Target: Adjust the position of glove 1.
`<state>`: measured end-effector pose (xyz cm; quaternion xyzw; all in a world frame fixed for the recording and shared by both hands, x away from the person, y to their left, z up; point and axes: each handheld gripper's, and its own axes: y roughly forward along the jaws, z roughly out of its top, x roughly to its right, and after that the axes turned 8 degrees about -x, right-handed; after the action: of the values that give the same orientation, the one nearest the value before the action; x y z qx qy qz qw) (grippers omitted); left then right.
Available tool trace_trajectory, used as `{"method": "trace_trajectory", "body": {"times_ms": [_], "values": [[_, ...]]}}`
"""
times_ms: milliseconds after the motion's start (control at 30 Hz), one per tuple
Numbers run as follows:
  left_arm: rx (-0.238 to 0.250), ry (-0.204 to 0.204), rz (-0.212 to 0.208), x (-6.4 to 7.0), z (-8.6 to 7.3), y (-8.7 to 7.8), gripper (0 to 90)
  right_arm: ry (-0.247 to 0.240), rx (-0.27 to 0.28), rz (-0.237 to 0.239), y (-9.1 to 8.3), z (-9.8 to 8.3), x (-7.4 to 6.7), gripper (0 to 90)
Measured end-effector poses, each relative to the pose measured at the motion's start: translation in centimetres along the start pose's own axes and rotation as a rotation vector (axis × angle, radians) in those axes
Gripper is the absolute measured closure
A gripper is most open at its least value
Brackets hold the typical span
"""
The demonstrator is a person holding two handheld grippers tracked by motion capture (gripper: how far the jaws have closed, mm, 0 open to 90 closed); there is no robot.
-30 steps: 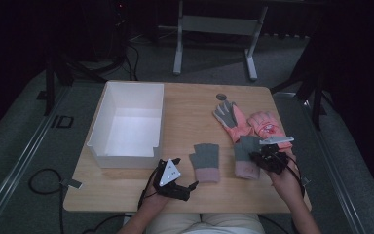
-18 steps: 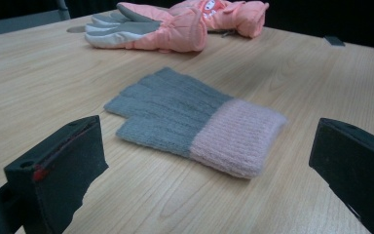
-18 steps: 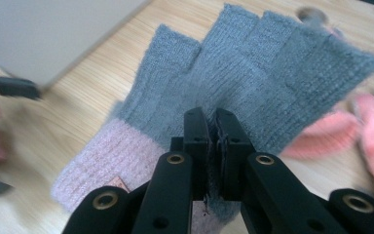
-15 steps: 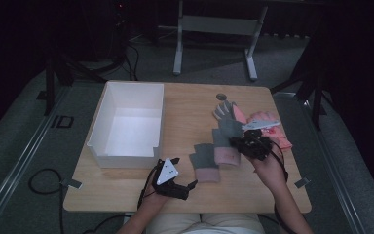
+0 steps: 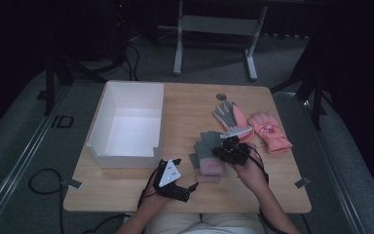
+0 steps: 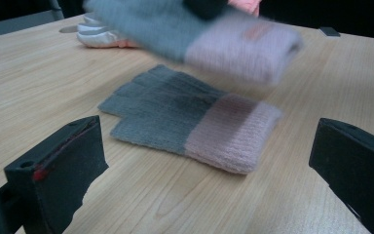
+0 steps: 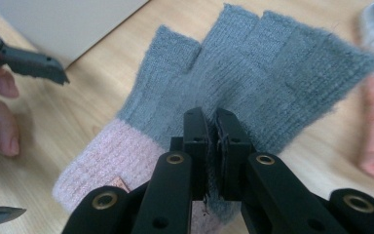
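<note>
The right gripper has its fingers pinched tight on a grey fingerless glove with a pink cuff, holding it off the counter just above its twin. In the left gripper view the held glove hangs blurred at 12 o'clock, over the second grey-and-pink glove, which lies flat on the wood between that gripper's two fingers, standing wide apart and touching nothing. In the high view the left gripper rests near the counter's front edge, at about 8 o'clock from the lying glove. A pink glove and a grey-and-coral glove lie at about 2 o'clock from the right gripper. A white open box stands at 10 o'clock from the left gripper.
</note>
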<state>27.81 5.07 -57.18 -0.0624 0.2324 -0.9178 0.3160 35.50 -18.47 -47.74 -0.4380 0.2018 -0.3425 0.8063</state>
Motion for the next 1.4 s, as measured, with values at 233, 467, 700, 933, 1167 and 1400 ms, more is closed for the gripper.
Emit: {"method": "trace_trajectory", "body": {"times_ms": [233, 467, 700, 933, 1167, 1400], "values": [[0.004, 0.01, -0.003, 0.1, 0.0, 0.0, 0.0, -0.018, -0.053, 0.017, 2.4, -0.4, -0.6, 84.8], [-0.011, -0.008, 0.022, 0.0, 0.1, 0.1, 0.0, -0.019, -0.073, 0.031, 3.6, -0.7, -0.4, 84.5], [0.001, 0.0, 0.02, 0.1, 0.0, 0.0, 0.0, -0.008, -0.095, 0.036, 4.5, -1.1, -0.2, 83.7], [-0.002, 0.007, 0.024, 0.1, 0.0, 0.0, 0.0, -0.01, -0.106, 0.041, 4.8, -1.1, -0.1, 82.7], [-0.005, -0.003, 0.026, 0.1, 0.0, 0.1, 0.0, -0.019, -0.1, 0.046, 5.0, -1.0, -0.1, 81.7], [-0.018, -0.006, 0.03, 0.1, 0.1, 0.2, 0.0, -0.023, -0.104, 0.052, 5.7, -1.4, 0.0, 75.1]]}}
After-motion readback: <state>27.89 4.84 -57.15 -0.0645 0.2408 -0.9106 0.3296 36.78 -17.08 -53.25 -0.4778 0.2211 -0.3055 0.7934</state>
